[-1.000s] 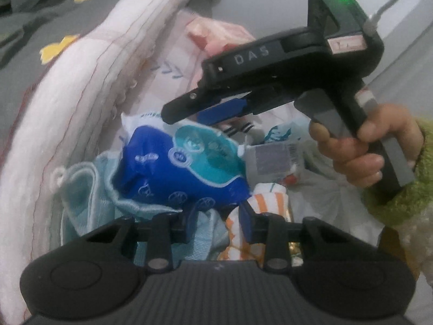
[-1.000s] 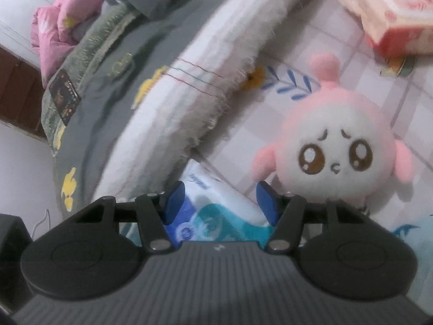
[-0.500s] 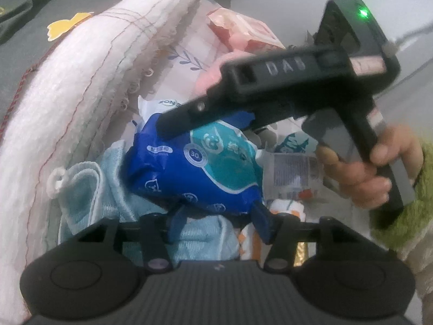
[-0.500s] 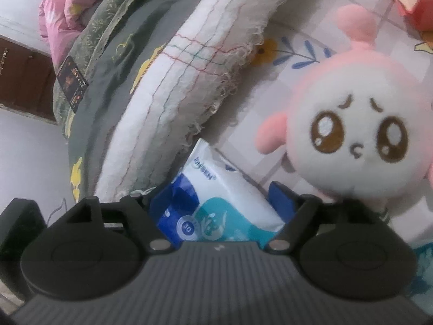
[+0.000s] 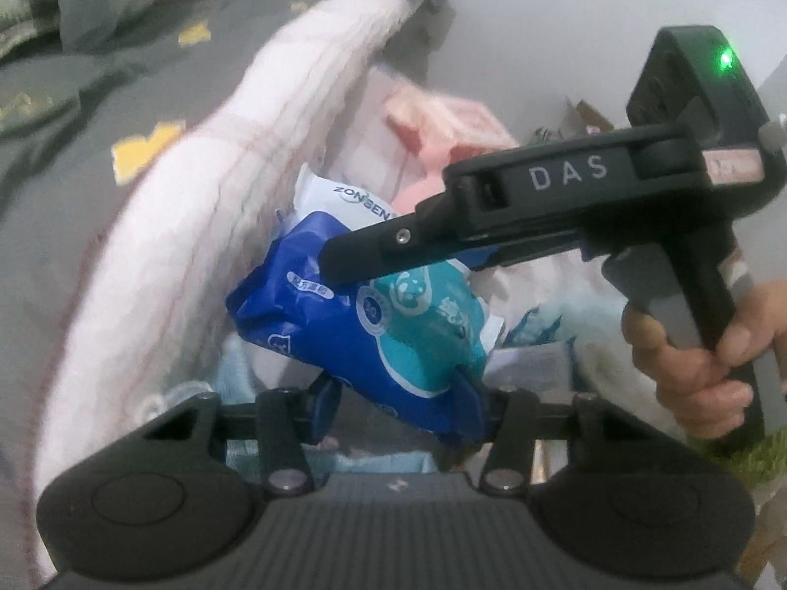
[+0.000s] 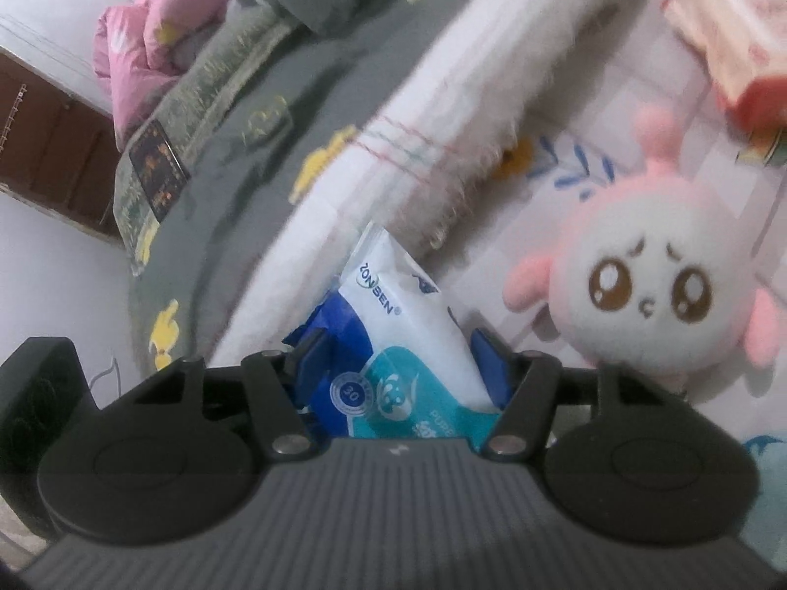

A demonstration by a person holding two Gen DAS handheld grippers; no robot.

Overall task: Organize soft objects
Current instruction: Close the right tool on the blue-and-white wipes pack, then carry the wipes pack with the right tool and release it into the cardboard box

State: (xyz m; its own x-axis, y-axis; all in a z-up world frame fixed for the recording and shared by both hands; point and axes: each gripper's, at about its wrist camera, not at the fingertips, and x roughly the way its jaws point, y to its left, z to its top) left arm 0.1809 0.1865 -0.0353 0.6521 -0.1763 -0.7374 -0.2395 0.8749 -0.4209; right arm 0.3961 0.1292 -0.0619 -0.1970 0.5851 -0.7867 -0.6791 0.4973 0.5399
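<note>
Beside the white towel roll (image 5: 206, 226), the left gripper (image 5: 396, 400) is clasping the wet-wipes pack (image 5: 364, 324)'s near end, while the right gripper (image 6: 398, 359) is pinching its far end, seemingly sharing a floppy load; the pink plush (image 6: 654, 290) is waiting rightward.

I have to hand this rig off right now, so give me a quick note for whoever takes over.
Left gripper: jaws around the blue wipes pack, lifted off the pile.
Right gripper: jaws around the same pack's other end.
Pink plush toy sits on the bed beside the white blanket roll; pink tissue pack behind it.
Done: pack picked up.
Left: place the pack, then sort the plush and cloths.
</note>
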